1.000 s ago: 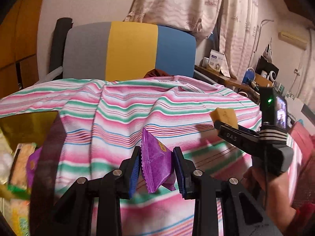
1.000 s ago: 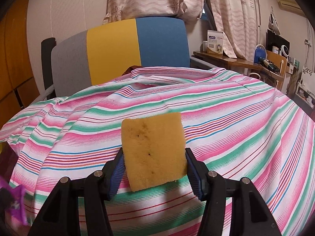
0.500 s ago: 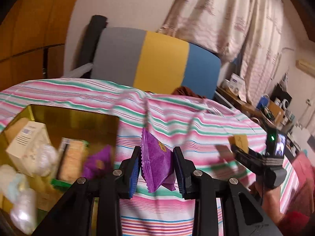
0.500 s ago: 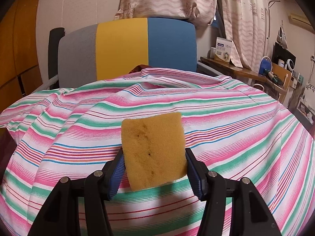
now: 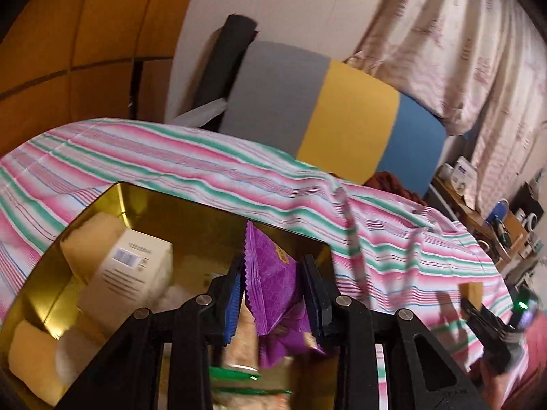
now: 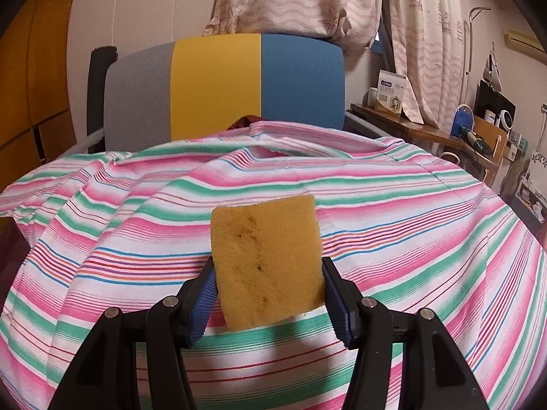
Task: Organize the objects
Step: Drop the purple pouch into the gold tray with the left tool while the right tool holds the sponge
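Observation:
My left gripper [image 5: 275, 294] is shut on a purple sachet [image 5: 270, 287], held upright over the open gold tin [image 5: 143, 198]. Inside the tin lie a white carton [image 5: 126, 273], pale sponges [image 5: 30, 352], another purple packet [image 5: 294, 341] and green-edged packets [image 5: 239, 376]. My right gripper [image 6: 266, 294] is shut on a yellow sponge [image 6: 266, 259] with brown stains, held above the striped cloth [image 6: 376, 239]. In the left wrist view the right gripper [image 5: 478, 302] with its sponge [image 5: 471, 288] shows far right, in a hand.
The striped cloth [image 5: 171, 167] covers the whole surface. A grey, yellow and blue chair back [image 6: 222, 89] stands behind it. A shelf [image 6: 427, 130] with boxes and small appliances runs along the right wall under curtains [image 6: 307, 0]. Wooden panels [image 5: 68, 51] stand to the left.
My left gripper has swung left with the purple sachet, from over the bare cloth to over the gold tin, and rolled. The right gripper and its sponge have stayed where they were.

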Demonstrator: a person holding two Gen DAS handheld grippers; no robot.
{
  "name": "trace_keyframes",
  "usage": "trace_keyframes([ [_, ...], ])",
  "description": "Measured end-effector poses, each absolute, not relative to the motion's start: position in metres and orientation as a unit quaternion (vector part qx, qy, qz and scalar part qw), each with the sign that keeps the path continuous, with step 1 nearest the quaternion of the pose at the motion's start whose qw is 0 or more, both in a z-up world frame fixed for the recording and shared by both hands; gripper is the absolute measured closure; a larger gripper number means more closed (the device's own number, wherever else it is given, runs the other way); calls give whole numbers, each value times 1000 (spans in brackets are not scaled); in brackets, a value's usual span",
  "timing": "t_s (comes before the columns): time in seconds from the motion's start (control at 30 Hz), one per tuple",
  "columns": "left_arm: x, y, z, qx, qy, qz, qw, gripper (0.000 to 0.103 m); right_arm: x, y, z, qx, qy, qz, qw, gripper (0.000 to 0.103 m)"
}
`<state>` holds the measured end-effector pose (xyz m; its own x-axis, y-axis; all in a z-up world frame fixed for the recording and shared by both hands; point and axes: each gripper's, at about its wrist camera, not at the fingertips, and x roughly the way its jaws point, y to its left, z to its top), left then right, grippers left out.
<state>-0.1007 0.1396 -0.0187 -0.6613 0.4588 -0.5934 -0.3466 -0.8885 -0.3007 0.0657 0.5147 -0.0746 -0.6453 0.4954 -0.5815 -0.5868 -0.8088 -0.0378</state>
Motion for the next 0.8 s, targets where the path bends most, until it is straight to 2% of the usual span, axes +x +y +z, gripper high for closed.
trace_keyframes([
  [0.33,-146,120,-40,-416,-116,882,187,70,65,505,-70,-292,66,913,277,45],
  [0.4,-147,118,-41,-416,-117,884,179,63,65,505,-70,-293,64,913,277,45],
  [0.47,-145,113,-42,-415,-129,883,175,50,64,504,-70,-293,63,913,278,45],
  [0.6,-133,107,-39,-410,-141,884,174,36,64,504,-71,-294,62,912,279,45],
  [0.67,-124,105,-35,-398,-140,890,174,22,63,503,-70,-297,61,912,277,45],
  [0.73,-112,104,-32,-386,-131,897,171,16,62,502,-70,-303,60,911,274,45],
  [0.8,-99,102,-32,-379,-126,900,175,15,62,501,-70,-306,62,911,269,45],
])
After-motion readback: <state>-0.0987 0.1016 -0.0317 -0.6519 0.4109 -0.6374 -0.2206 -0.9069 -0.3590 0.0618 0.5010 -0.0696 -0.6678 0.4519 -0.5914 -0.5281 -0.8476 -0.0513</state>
